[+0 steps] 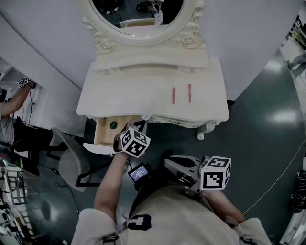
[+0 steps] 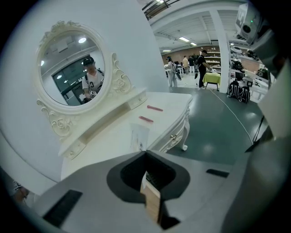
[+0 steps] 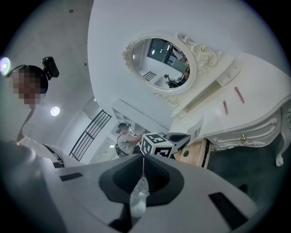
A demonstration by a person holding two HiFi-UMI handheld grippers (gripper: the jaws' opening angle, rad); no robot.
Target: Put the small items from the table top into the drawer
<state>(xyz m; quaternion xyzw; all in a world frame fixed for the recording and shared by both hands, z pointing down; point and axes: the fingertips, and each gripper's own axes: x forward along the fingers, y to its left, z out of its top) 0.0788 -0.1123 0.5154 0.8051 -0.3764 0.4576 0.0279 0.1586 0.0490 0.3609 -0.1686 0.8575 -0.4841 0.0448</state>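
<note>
Two thin red sticks (image 1: 173, 94) (image 1: 189, 92) lie on the white dressing table (image 1: 119, 91), right of its middle; the left gripper view shows them too (image 2: 154, 108) (image 2: 146, 119). The left drawer (image 1: 103, 136) stands pulled out, with a small green item (image 1: 113, 125) inside. My left gripper (image 1: 143, 122) hangs over the table's front edge by the drawer, shut on a small clear packet (image 2: 138, 135), which sticks up past the tips. My right gripper (image 1: 168, 162) is shut with nothing in it, held low in front of the table and pointing left towards the drawer (image 3: 200, 152).
An oval mirror (image 1: 138, 14) stands at the back of the table. A grey chair (image 1: 71, 162) sits left of the open drawer. A person's arm (image 1: 14, 103) shows at the far left. A white cable (image 1: 282, 177) runs across the dark floor on the right.
</note>
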